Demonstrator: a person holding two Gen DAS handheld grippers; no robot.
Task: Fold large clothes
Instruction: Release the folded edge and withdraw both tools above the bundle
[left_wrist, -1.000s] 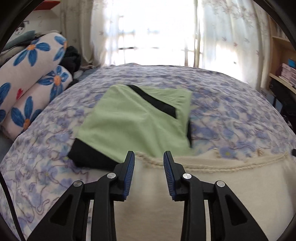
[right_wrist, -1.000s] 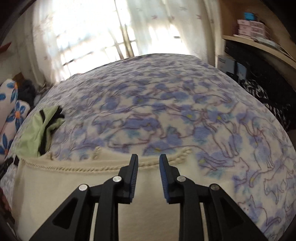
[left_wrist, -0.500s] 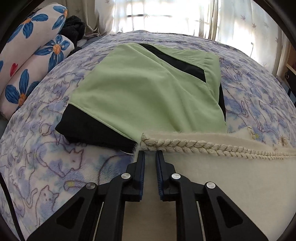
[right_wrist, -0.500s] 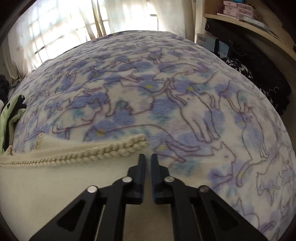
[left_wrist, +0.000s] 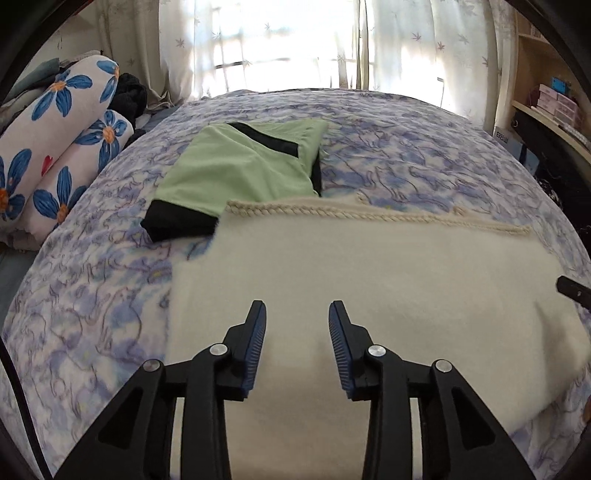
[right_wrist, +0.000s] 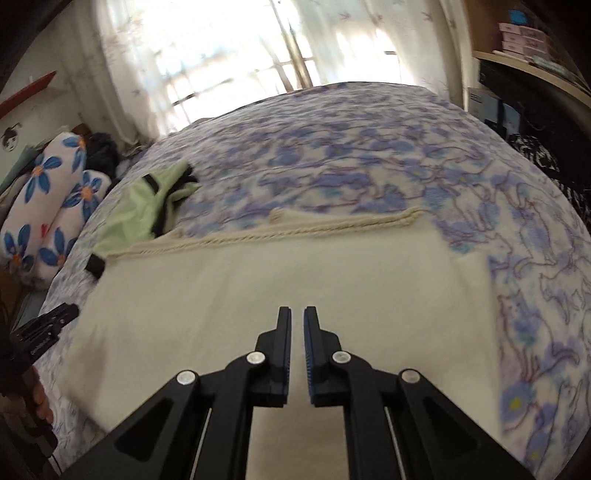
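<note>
1. Here, the bed (left_wrist: 424, 147) with its blue cat blanket fills both views.
2. The cream cloth (left_wrist: 369, 266) lies flat across the middle and bottom of the frame. It looks soft, thick and floppy, so it would sag if lifted.
3. The braided edge (right_wrist: 295, 229) and its corners look best to hold.
4. The left gripper (left_wrist: 297, 347) is wide apart, holding nothing.
5. The right gripper (right_wrist: 297, 350) is nearly together, holding nothing.

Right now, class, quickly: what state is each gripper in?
Left gripper: open, holding nothing, above the cream garment.
Right gripper: nearly closed, a narrow gap, nothing between the fingers.
</note>
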